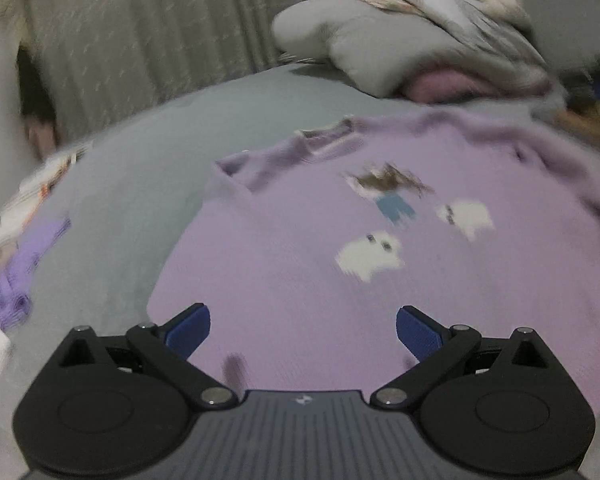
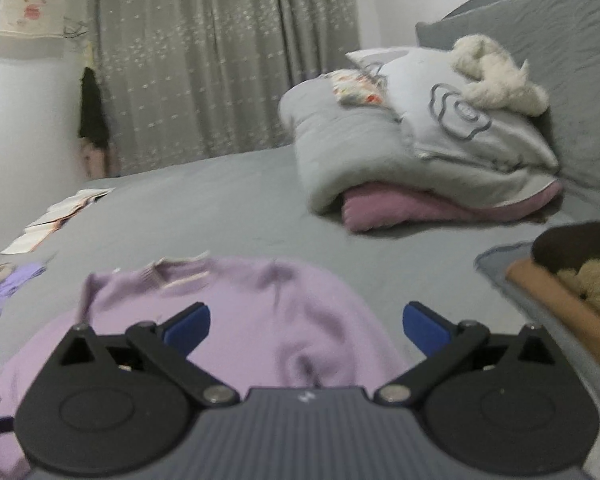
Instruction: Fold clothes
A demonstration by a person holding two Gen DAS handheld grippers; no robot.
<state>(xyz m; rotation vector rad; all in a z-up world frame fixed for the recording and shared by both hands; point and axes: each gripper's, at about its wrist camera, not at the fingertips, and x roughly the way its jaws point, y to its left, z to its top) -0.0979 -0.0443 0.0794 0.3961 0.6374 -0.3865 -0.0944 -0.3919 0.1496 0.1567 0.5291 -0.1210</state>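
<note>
A: What takes up most of the room?

B: A bed [image 2: 228,200] with a grey sheet, running back to a grey curtain [image 2: 204,60] with pale flecks. A grey headboard [image 2: 540,32] rises at the right in the right wrist view.

A: And on the bed?

B: Toward the far right, a pile of bedding [image 2: 400,140]: a folded grey quilt, a pale pillow with a flower outline on top, a fluffy cream thing above that, and a pink blanket [image 2: 420,208] underneath. Nearer the cameras a lilac sweater [image 1: 320,280] lies spread flat on the sheet, front up, collar toward the curtain. Its front shows two white sheep-like shapes and a small figure with brown hair, blurred in the left wrist view.

A: Anything else lying about?

B: At the left edge, a crumpled purple garment [image 2: 4,292], and beyond it an open book or some papers [image 2: 60,216]. At the right edge of the right wrist view there is a dark brown piece with a tan band [image 2: 572,280]; I can't tell what it is.

A: The claws?

B: The left claw [image 1: 303,332] hovers over the sweater's lower part, its blue pads spread wide with only fabric showing below and nothing pinched. The right claw [image 2: 306,328] is spread just as wide above the sweater's shoulder area, where the cloth is rumpled, and it grips nothing either.
</note>
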